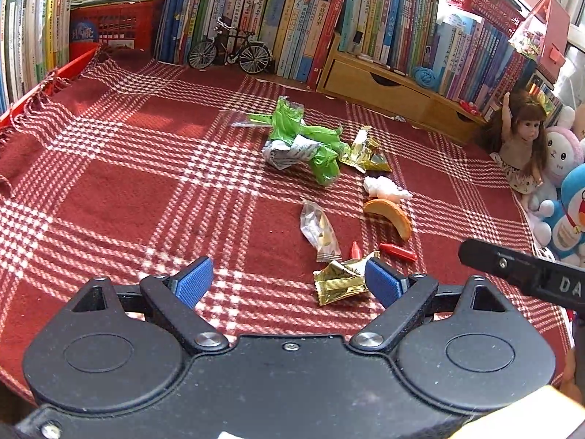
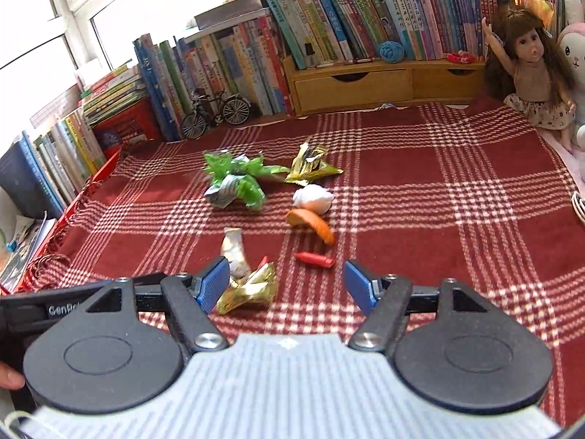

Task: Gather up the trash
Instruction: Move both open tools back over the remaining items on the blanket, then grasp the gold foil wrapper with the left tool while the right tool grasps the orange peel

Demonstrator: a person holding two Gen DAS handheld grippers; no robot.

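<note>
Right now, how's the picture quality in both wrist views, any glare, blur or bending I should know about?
Left wrist view: fisheye bends the books inward; window glare washes out the top right; sunlit stripes cross the plaid cloth; litter looks sharp. Right wrist view: the window is blown out white; the green wrapper is slightly soft; edges curve strongly.

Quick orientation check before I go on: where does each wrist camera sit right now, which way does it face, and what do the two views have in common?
Left wrist: on the left gripper, above the red plaid cloth, facing down and forward at the litter and the books behind; its open blue fingers show, and the right gripper's black bar at right.
Right wrist: on the right gripper, same heading from further right; open fingers, the left gripper's bar and a fingertip at left.
Shared: green wrapper, gold wrapper, orange peel, toy bicycle, doll.
</note>
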